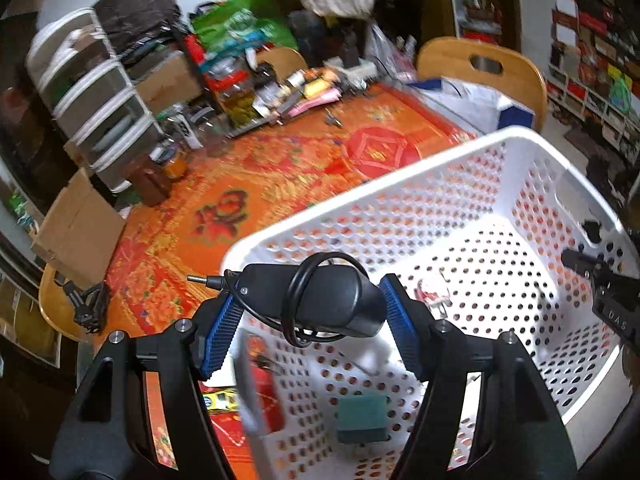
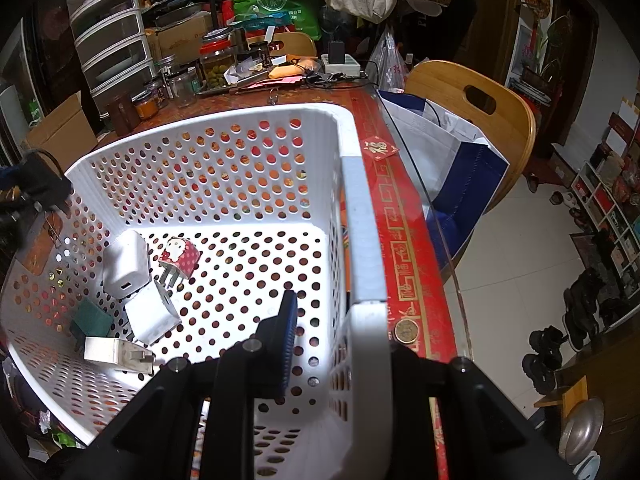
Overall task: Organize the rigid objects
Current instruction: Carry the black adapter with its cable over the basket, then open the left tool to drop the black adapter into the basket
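My left gripper (image 1: 310, 316) is shut on a black power adapter (image 1: 320, 300) with its cable looped around it, held above the near rim of the white perforated basket (image 1: 400, 184). My right gripper (image 2: 340, 344) is shut on the basket's right wall (image 2: 366, 240), one blue pad (image 2: 289, 340) inside and the other finger hidden outside. Inside the basket lie two white chargers (image 2: 124, 266), a pink spotted plug (image 2: 178, 256), a green block (image 2: 91, 320) and a white plug (image 2: 112, 350). The left gripper with the adapter shows at the right wrist view's left edge (image 2: 36, 188).
The basket stands on a red and orange patterned table (image 1: 248, 184). Jars, boxes and clutter (image 2: 216, 64) crowd the far side, with plastic drawers (image 2: 112, 36) at the far left. A wooden chair (image 2: 480, 120) holding a white and blue bag stands to the right.
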### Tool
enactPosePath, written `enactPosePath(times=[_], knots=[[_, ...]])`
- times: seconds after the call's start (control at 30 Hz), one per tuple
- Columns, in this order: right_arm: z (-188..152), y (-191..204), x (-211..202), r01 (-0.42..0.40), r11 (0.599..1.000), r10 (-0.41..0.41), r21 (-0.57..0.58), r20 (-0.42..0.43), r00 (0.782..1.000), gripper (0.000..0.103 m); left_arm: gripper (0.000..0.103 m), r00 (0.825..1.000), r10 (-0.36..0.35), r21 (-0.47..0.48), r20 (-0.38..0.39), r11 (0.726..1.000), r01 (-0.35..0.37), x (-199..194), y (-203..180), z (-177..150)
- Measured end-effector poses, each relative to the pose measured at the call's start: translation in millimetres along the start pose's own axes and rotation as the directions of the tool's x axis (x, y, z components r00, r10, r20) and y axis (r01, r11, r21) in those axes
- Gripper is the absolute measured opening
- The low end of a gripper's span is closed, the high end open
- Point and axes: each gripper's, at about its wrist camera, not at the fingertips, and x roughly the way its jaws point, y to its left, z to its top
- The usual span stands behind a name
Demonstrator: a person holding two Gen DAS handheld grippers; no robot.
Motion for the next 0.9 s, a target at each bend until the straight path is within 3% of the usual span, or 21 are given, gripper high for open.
enactPosePath(times=[0.17,0.3,0.47,0.57,0.67,0.73,0.83,0.9], knots=[[0.2,0.0,-0.1,-0.002,1.0,0.002,0.001,0.001,1.0,0.022,0.066,0.99,-0.061,0.07,-0.126,0.995,0.07,31.5,-22.5,-3.1],[0.1,0.0,-0.2,-0.006,1.0,0.006,0.001,0.002,1.0,0.023,0.066,0.965,-0.128,0.082,-0.23,0.985,0.15,56.2,-29.3,-4.3],[0.0,-0.1,0.0,-0.007,1.0,0.007,0.002,0.002,1.0,0.023,0.066,0.934,-0.195,0.076,-0.299,0.971,0.227,69.5,-33.2,-5.0],[0.1,-0.1,0.0,-0.007,1.0,0.007,0.002,0.002,1.0,0.023,0.072,0.928,-0.194,0.081,-0.319,0.97,0.23,73.7,-34.3,-6.5],[-0.1,-0.1,0.6,-0.007,1.0,0.007,0.003,0.001,1.0,0.023,0.084,0.933,-0.197,0.077,-0.302,0.97,0.23,70.3,-31.3,-6.5],[-0.3,0.2,1.2,-0.006,1.0,0.006,0.002,0.0,1.0,0.023,0.084,0.939,-0.206,0.059,-0.274,0.971,0.23,62.4,-21.5,-7.1],[-1.3,0.2,1.7,-0.006,1.0,0.006,0.001,-0.002,1.0,0.023,0.085,0.958,-0.24,0.0,-0.159,0.97,0.243,24.5,20.0,-9.7],[-1.8,0.0,1.7,-0.006,1.0,0.006,0.0,-0.003,1.0,0.023,0.093,0.973,-0.218,-0.04,-0.071,0.976,0.216,-2.1,58.0,-18.6]])
